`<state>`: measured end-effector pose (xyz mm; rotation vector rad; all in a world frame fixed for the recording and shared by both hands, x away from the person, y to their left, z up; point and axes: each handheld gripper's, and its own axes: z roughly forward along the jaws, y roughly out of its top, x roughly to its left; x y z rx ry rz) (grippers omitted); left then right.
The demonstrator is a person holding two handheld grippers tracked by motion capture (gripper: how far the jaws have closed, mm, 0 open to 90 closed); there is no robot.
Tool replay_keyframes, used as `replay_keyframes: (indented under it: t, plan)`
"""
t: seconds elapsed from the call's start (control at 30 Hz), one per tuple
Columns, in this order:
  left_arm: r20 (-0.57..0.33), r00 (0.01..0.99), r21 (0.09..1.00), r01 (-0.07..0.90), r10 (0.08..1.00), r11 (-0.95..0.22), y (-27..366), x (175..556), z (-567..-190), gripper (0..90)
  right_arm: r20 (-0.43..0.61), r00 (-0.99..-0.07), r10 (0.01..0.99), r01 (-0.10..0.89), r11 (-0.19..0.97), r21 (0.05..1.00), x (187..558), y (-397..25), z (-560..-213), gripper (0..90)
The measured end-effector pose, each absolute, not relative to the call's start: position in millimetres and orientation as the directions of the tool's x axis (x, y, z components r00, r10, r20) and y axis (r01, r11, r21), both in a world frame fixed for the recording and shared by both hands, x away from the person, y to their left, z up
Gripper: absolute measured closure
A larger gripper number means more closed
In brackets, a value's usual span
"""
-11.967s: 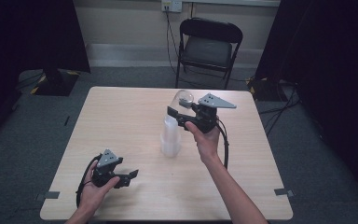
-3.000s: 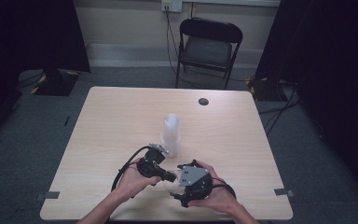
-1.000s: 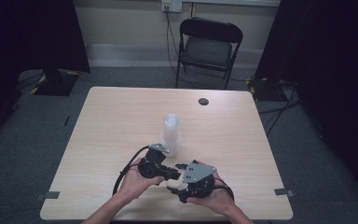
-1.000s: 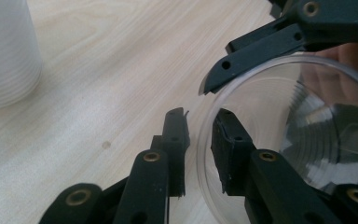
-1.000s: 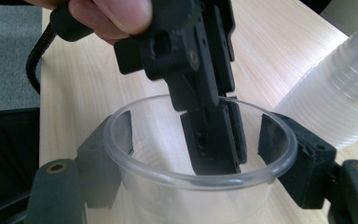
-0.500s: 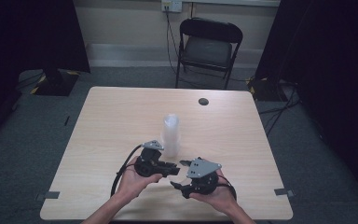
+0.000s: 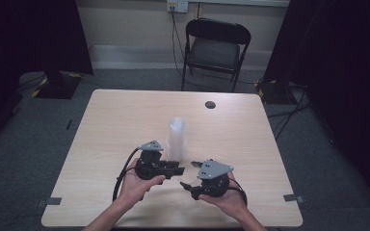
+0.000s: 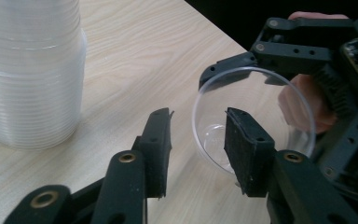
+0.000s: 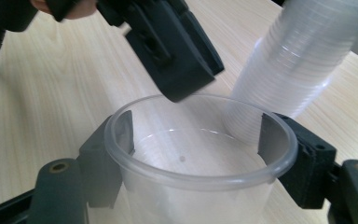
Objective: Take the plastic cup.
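The table (image 7: 125,120) is pale wood, with a small dark disc (image 7: 210,104) near its far edge and a folding chair (image 7: 216,48) beyond it. Near the middle stands the stack (image 7: 176,138) of clear cups, upright and well apart from the disc. In the left gripper view the stack (image 8: 30,74) fills the left side; in the right gripper view it (image 9: 303,60) leans across the upper right — the camera's tilt, not the stack's.

Both grippers sit at the near side, just in front of the stack. The right gripper (image 7: 191,186) is clamped on 1 loose cup (image 9: 200,158): its 2 jaws press the cup's wall from opposite sides, just below the rim, with the mouth open toward that camera. The cup is off the stack and seems clear of the table, though that is hard to tell.

The left gripper (image 7: 179,166) is spread, holding nothing. Its jaws straddle the cup's rim (image 8: 254,121) — 1 pad (image 8: 242,149) at the mouth, the other outside to the left. So the cup lies right of the left gripper, its long axis running roughly from 1 gripper to the other, mouth toward the left one. A handover looks closest, needing only that the left jaws close on the rim.
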<state>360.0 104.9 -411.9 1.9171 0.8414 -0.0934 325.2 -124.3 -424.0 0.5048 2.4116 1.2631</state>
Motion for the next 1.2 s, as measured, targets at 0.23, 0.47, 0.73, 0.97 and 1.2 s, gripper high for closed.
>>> replay_keyframes:
  t: [0.23,0.47,0.73,0.97,1.2]
  plan:
    - [-0.371,0.728,0.777,0.583,0.576,-0.237,109,358,-411,48.2,-0.153,-0.849,0.506,0.157,0.517,0.841,327,-130,-424,26.9]
    - [-0.32,0.7,0.797,0.563,0.638,-0.218,118,359,-411,35.5,-0.149,-0.832,0.535,0.172,0.504,0.847,330,-135,-423,26.9]
    - [-0.267,0.672,0.806,0.548,0.69,-0.222,126,355,-418,30.0,-0.129,-0.815,0.564,0.199,0.483,0.853,334,-140,-423,29.5]
    - [-0.244,0.668,0.814,0.535,0.704,-0.226,133,354,-422,28.8,-0.116,-0.811,0.574,0.212,0.473,0.855,336,-142,-423,29.8]
    - [-0.193,0.677,0.822,0.507,0.71,-0.26,142,347,-427,26.1,-0.079,-0.779,0.622,0.25,0.423,0.871,345,-152,-421,29.7]
